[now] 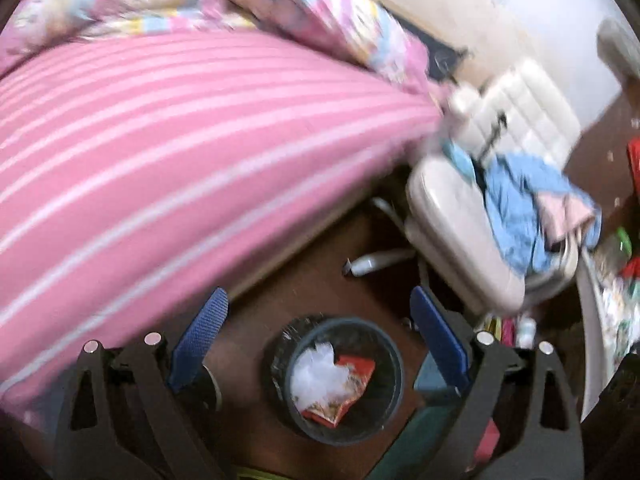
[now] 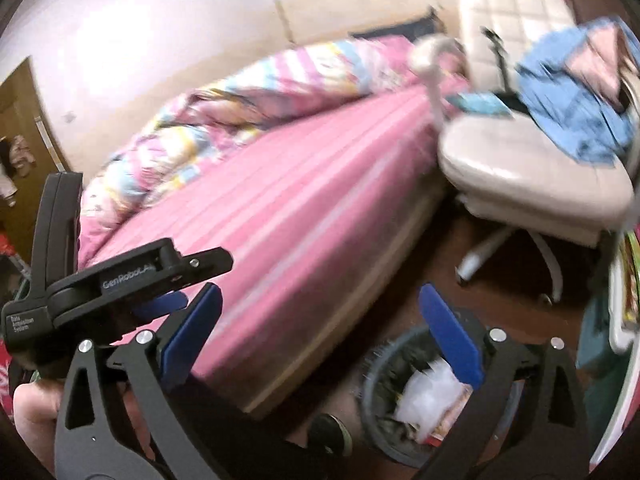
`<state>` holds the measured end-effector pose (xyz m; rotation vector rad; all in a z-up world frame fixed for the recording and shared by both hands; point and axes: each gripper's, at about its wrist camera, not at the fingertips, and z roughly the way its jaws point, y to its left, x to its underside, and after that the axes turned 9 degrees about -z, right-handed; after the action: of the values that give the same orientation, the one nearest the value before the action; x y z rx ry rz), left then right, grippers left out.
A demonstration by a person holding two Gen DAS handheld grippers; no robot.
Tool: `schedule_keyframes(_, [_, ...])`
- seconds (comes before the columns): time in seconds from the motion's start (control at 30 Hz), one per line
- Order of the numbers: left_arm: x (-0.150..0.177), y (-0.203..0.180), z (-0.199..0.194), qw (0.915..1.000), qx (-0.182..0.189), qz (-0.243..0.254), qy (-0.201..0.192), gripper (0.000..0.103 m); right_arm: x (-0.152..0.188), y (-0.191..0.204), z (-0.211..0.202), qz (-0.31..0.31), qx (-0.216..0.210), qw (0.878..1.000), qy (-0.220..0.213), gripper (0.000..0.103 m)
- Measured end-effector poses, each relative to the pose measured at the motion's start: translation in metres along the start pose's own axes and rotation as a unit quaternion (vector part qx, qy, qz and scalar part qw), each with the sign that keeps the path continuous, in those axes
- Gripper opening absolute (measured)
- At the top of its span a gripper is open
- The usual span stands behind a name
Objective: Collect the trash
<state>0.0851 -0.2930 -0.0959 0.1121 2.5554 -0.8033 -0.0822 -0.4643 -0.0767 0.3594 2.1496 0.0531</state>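
Left gripper (image 1: pixel 320 328): wide, holding nothing.
Right gripper (image 2: pixel 320 332): wide, holding nothing.
Round dark bin (image 1: pixel 394 364): holds white plastic (image 1: pixel 314 372), red wrapper (image 1: pixel 352 388).
Tip: look around for more trash, then reach slowly.

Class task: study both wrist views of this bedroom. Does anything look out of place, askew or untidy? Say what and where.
Yes. Blue and pink clothes lie heaped on the cream office chair instead of being put away, and the patterned quilt sits bunched up on the striped pink bed. The trash itself lies inside the bin, not spilled.
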Motion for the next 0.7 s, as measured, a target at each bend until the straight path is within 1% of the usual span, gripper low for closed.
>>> schedule_keyframes(0.07, [-0.008, 0.014, -0.032, 0.9994, -0.009, -0.013, -0.03, 0.09, -0.012, 0.023, -0.004, -0.021, -0.019, 1.0, -0.007, 0.098])
schedule_keyframes(0.23, [-0.015, 0.046, -0.091, 0.9957, -0.039, -0.034, -0.077, 0.09, -0.028, 0.086, -0.009, -0.081, -0.058, 0.995, -0.013, 0.098])
schedule_keyframes(0.4, [-0.017, 0.077, -0.128, 0.9924, -0.063, -0.047, -0.094, 0.09, -0.029, 0.152, -0.006, -0.139, -0.093, 0.986, -0.007, 0.098])
schedule_keyframes(0.57, [-0.018, 0.12, -0.168, 0.9839, -0.095, -0.07, -0.134, 0.092, -0.018, 0.21, -0.002, -0.187, -0.116, 0.975, -0.003, 0.098])
schedule_keyframes(0.7, [-0.018, 0.156, -0.196, 0.9732, -0.124, -0.097, -0.167, 0.095, -0.014, 0.257, 0.003, -0.236, -0.132, 0.963, -0.005, 0.098])
